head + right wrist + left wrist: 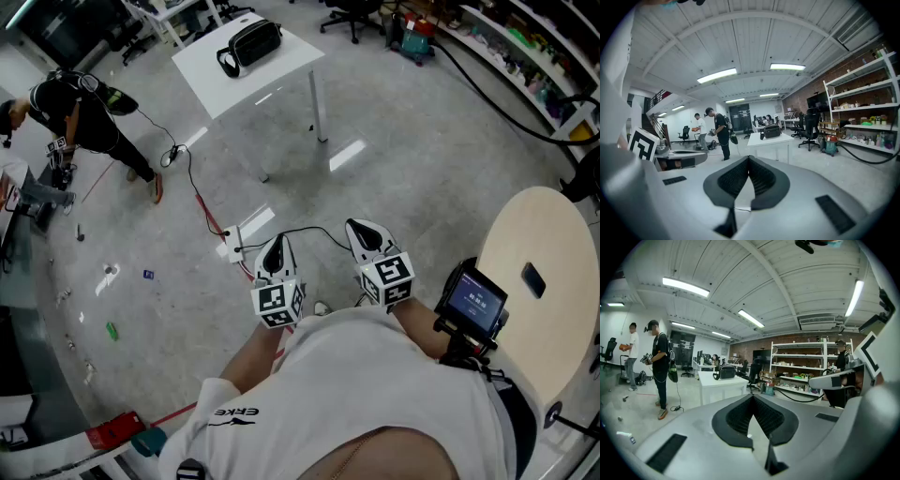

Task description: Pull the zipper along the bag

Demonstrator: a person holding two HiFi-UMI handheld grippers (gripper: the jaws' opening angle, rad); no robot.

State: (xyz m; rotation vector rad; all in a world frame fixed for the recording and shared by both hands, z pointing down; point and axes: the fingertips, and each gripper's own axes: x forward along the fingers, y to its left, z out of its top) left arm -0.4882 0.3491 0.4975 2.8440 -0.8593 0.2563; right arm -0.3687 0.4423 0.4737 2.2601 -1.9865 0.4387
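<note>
The left gripper (753, 397) is clenched: its two dark ribbed pads (738, 417) meet at the tips with nothing between them. The right gripper (749, 158) is closed the same way, tip to tip and empty. In the head view both are held side by side, close to the person's chest and above the grey floor (403, 159). Each points forward, and each has its marker cube nearest the body.

Under the jaws on the floor lies a white power strip (232, 246). A black cable (309, 231) runs by it, and a red cord (208, 217) leads away ahead and to the left. Just to the right of the right gripper a small screen (476, 302) sits on a black mount. Beyond the screen is a round beige table (544, 272).

The black bag (251, 44) lies well ahead of both grippers on a white table (277, 70), far apart from either of them. Its zipper cannot be made out at this range.

Ahead and to the left a person in black (75, 117) stands holding gear. To the right, past the table, metal shelves (867, 108) line a brick wall, with a black office chair (809, 129) before them.
</note>
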